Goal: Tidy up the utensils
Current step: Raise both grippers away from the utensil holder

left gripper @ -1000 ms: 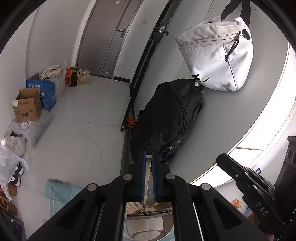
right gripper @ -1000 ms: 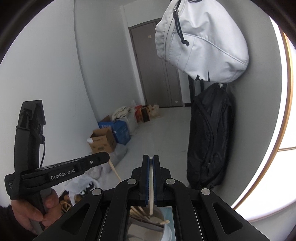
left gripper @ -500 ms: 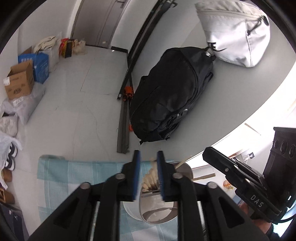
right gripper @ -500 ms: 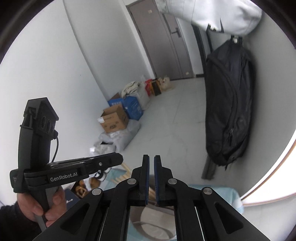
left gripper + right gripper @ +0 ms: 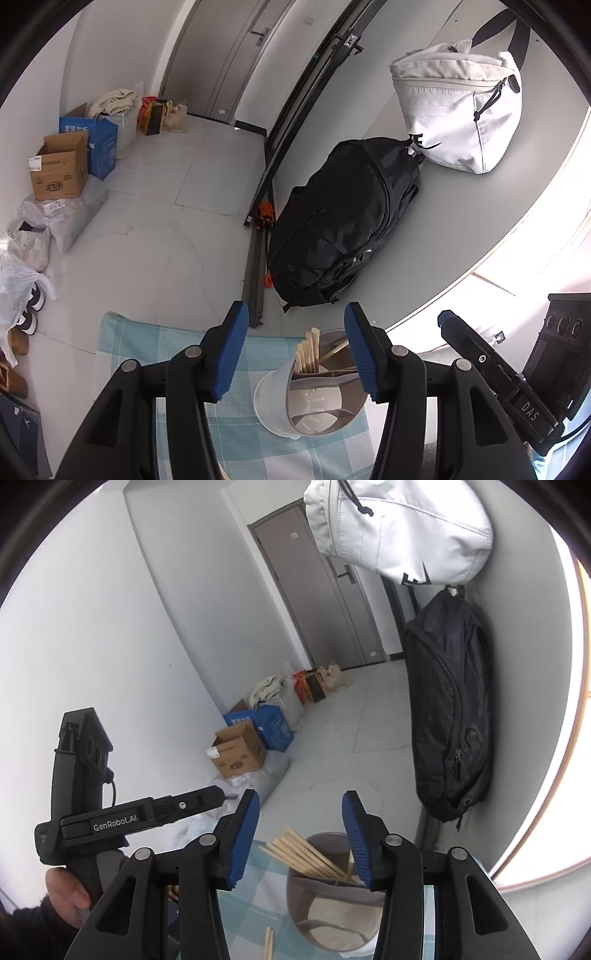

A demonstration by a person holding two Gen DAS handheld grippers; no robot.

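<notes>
A grey divided utensil holder (image 5: 325, 410) stands on the blue checked cloth (image 5: 147, 350). Several wooden chopsticks (image 5: 308, 354) stand in its far compartment. My left gripper (image 5: 293, 352) is open and empty, just above the holder. In the right wrist view the holder (image 5: 332, 912) sits below my right gripper (image 5: 299, 836), which is open and empty. Chopsticks (image 5: 306, 856) lean in the holder, and loose chopstick ends (image 5: 269, 943) lie on the cloth beside it.
A black backpack (image 5: 343, 225) and a white bag (image 5: 458, 110) hang on the wall beyond the table. Boxes (image 5: 62, 170) and bags lie on the floor at left. The other gripper's body shows at each view's edge (image 5: 122, 819).
Both grippers were shut on chopsticks above the holder. They have opened wide, and the chopsticks now stand in the holder. Both cameras tilted down and back up.
</notes>
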